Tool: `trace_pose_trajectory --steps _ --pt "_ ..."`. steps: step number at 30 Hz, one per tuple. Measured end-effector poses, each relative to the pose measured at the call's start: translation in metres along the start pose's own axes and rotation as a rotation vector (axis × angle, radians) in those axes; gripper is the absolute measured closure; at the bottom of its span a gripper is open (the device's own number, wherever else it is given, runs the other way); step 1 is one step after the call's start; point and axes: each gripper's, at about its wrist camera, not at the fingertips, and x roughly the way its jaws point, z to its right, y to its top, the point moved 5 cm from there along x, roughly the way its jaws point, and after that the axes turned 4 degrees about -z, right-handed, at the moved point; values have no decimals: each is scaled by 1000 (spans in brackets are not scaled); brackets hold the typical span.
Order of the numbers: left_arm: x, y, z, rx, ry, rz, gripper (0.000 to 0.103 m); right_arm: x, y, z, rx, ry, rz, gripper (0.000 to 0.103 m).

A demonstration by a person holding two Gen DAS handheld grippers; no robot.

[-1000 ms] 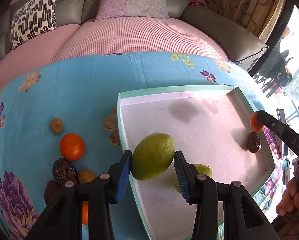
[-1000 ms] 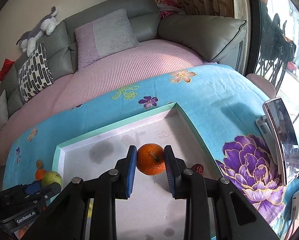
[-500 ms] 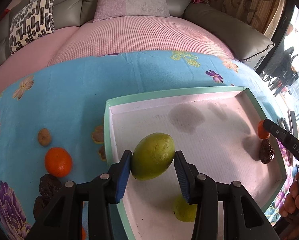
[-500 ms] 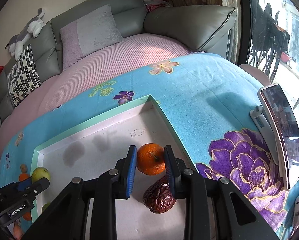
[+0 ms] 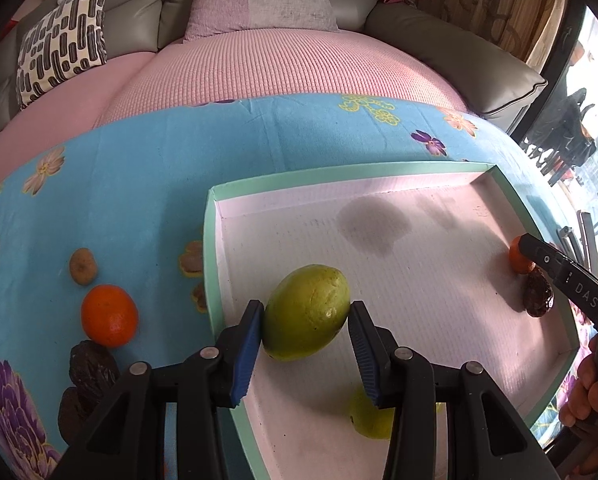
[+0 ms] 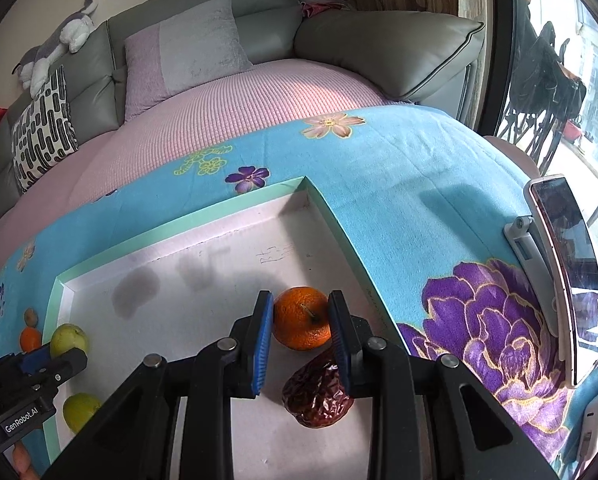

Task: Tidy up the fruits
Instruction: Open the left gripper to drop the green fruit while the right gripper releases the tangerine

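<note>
A large green fruit hangs just inside the left rim of the mint-edged tray, with my left gripper shut on it. A smaller green fruit lies on the tray floor below. By the tray's right wall, my right gripper is shut on an orange, low over the floor. A wrinkled dark date lies right beside it. Left of the tray on the blue cloth sit another orange, a small brown fruit and dark dates.
The tray rests on a blue flowered cloth in front of a pink-covered sofa. A phone on a stand stands on the cloth to the right of the tray. A person's hand grips the right tool.
My left gripper carried the green fruit rightward, from over the tray's left rim to inside it. The right gripper took the orange toward the right wall and down beside the date.
</note>
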Motion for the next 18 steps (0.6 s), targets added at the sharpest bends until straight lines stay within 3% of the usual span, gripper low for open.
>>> trace_pose_trajectory --steps 15,18 --pt "-13 3 4 15 -7 7 54 -4 1 -6 -50 -19 -14 71" --pt "-20 4 5 17 -12 17 53 -9 1 -8 -62 -27 -12 66"
